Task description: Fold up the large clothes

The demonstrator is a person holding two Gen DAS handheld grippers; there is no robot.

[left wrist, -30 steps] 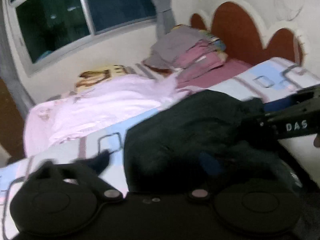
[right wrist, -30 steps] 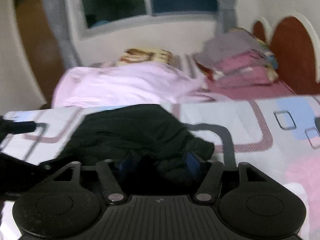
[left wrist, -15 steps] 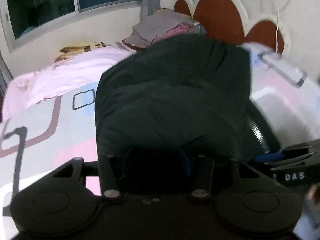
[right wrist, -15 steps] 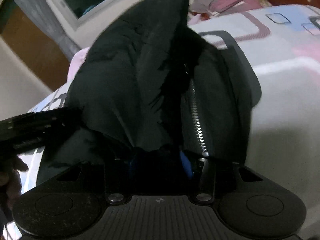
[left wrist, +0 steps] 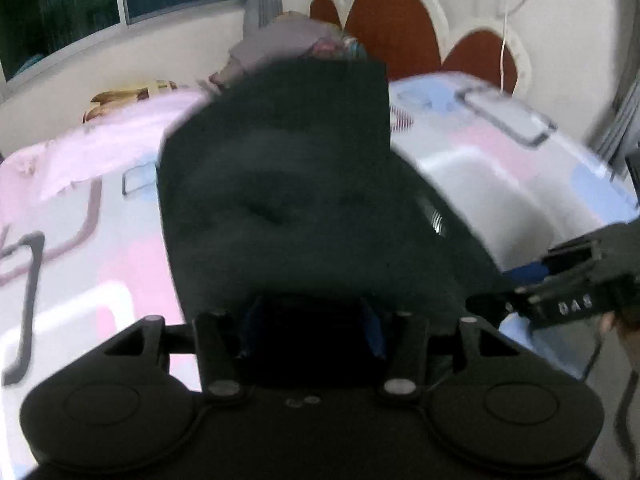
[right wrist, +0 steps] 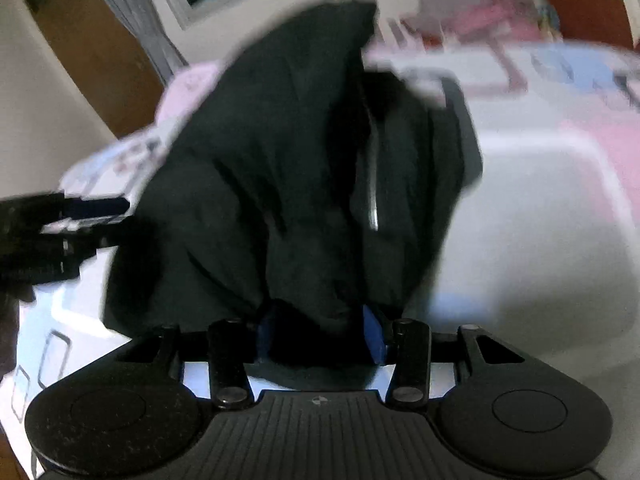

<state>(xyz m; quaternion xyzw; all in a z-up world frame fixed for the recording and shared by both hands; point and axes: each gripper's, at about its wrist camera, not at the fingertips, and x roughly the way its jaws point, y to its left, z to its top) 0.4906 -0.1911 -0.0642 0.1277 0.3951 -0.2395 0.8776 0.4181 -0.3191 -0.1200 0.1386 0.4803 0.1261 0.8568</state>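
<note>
A large black zip-up garment (left wrist: 288, 208) hangs lifted over the patterned bed sheet (left wrist: 80, 264). My left gripper (left wrist: 310, 320) is shut on its near edge, and the cloth covers the blue pads. My right gripper (right wrist: 320, 332) is shut on another part of the same garment (right wrist: 288, 152), whose silver zipper (right wrist: 372, 196) runs down its middle. The right gripper shows at the right edge of the left wrist view (left wrist: 568, 296). The left gripper shows at the left edge of the right wrist view (right wrist: 48, 232).
A pink blanket (left wrist: 100, 140) lies across the far side of the bed. A stack of folded clothes (left wrist: 288, 40) sits by the red scalloped headboard (left wrist: 396, 28). A window (left wrist: 80, 8) is in the far wall. A brown door (right wrist: 96, 48) stands at the left.
One second ago the garment lay bunched on the bed and my left gripper was open. Both grippers have since closed on it and lifted it, spreading it between them.
</note>
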